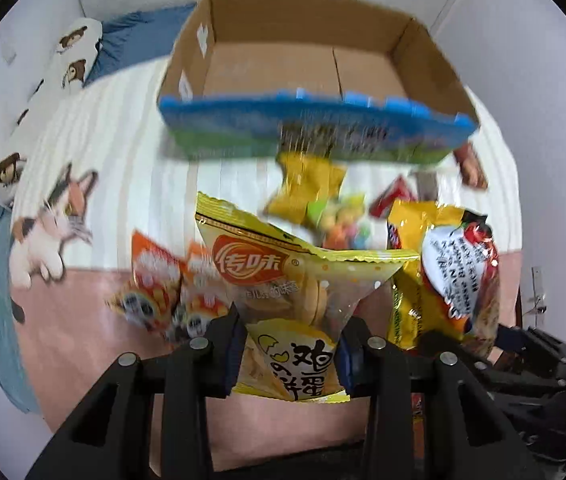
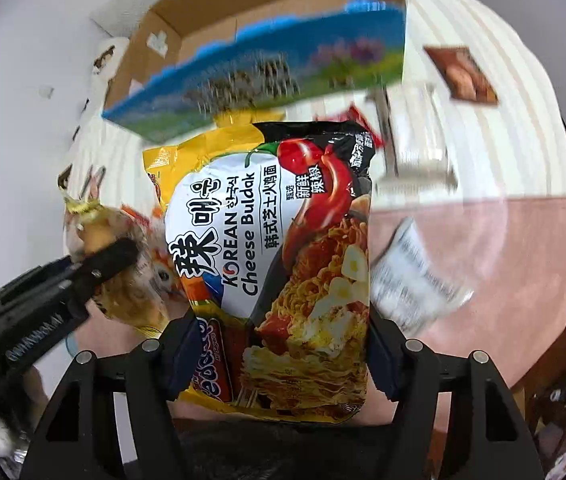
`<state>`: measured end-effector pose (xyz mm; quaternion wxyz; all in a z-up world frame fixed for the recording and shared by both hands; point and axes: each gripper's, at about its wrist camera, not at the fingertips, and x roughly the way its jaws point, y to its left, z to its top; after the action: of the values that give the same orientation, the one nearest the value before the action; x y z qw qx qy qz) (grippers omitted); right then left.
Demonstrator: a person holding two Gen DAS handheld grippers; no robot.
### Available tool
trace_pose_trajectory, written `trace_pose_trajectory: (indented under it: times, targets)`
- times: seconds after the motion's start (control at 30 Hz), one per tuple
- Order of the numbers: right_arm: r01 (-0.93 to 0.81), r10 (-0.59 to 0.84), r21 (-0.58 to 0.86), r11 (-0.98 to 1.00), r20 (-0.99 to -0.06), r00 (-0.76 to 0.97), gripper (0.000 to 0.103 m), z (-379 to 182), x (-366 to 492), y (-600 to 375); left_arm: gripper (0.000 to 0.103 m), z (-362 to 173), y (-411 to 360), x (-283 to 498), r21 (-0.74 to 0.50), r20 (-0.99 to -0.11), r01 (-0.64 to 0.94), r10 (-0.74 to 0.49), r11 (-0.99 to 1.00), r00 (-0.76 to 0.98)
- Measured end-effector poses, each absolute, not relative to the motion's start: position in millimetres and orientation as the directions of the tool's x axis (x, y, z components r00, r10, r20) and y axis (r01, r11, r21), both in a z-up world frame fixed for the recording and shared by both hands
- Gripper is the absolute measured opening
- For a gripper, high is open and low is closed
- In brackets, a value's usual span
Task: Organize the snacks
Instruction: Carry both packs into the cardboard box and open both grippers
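My left gripper is shut on a yellow egg-biscuit packet, held above the bed. My right gripper is shut on a Korean cheese noodle packet; the packet also shows at the right of the left wrist view. An open cardboard box with a blue printed front stands ahead on the bed, empty inside; it also shows in the right wrist view. The left gripper's fingers show at the left of the right wrist view.
Loose snacks lie on the striped and pink bedcover: orange packets, a yellow packet, colourful sweets, a brown packet, a white-labelled packet. Dog-print pillows lie at far left.
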<state>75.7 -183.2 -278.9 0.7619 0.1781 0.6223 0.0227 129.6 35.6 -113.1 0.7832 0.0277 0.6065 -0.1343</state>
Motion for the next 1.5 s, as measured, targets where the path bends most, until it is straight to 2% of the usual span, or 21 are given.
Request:
trace_pose_trajectory:
  times: [0.1,0.17,0.37,0.5,0.67,0.83,1.03,1.5]
  targets:
    - [0.184,0.305,0.352,0.918,-0.921,0.242,0.071,-257,85,-196,0.034,-112,27,141,-0.131,-0.951,0.226,-0.187,0.965,0.246]
    - [0.159,0.274,0.327,0.932,-0.919,0.285,0.071,-241,83,-196,0.034,-121,20,158,-0.140,-0.950,0.213,-0.192,0.967,0.245]
    - [0.178,0.408,0.483,0.857,-0.849,0.336,0.071,-214,103,-231,0.034,-105,11,188,-0.188,-0.946,0.183,-0.227,0.965,0.229]
    - [0.139,0.389,0.472,0.871,-0.833,0.393,0.071,-176,141,-244,0.034,-79,2,217,-0.191,-0.932,0.195,-0.240,0.962,0.271]
    - [0.082,0.315,0.387,0.919,-0.841,0.440,0.071,-153,212,-244,0.035,-53,-17,274,-0.170,-0.918,0.205,-0.230,0.964,0.322]
    - [0.056,0.217,0.269,0.962,-0.869,0.444,0.071,-163,288,-235,0.035,-55,-36,331,-0.108,-0.912,0.199,-0.176,0.974,0.369]
    - [0.047,0.153,0.189,0.981,-0.895,0.419,0.071,-180,339,-221,0.034,-77,-49,375,-0.080,-0.909,0.190,-0.149,0.979,0.388]
    - [0.080,0.134,0.157,0.984,-0.961,0.241,0.071,-277,422,-229,0.036,-174,-64,450,-0.073,-0.981,0.198,-0.106,0.978,0.165]
